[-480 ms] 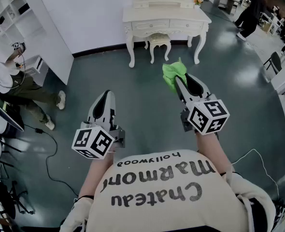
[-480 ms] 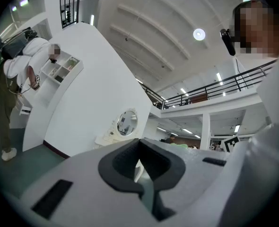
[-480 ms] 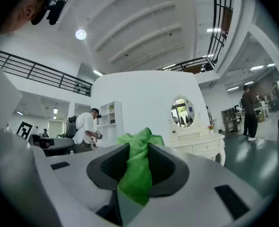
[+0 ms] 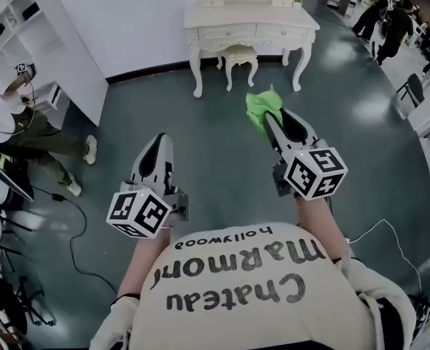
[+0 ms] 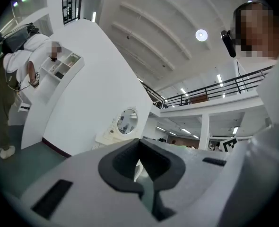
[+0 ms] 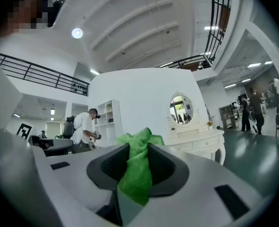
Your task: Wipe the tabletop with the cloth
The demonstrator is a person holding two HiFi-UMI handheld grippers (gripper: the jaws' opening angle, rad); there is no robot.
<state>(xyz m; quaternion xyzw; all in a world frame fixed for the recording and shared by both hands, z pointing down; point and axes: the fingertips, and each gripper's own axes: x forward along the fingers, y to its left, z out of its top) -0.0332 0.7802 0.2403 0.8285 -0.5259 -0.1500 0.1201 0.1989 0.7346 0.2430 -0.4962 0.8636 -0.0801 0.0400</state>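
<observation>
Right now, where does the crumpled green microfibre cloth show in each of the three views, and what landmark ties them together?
Head view: crumpled green microfibre cloth upper centre-right, at the right gripper tip.
Left gripper view: not in it.
Right gripper view: dead centre, pinched between the jaws.
Shared landmark: the white carved dressing table, visible in all three.

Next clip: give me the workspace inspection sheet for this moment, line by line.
Surface: white dressing table stands ahead across the floor; not yet reached.
Job's things: green cloth clamped in the right tongs.
Clutter: stool under the table.
Grippers: left tongs shut, empty; right tongs shut on the cloth.
Cables: black cable on the floor at left; white cable at right.
Surroundings: person at a white shelf unit; people far right.
</observation>
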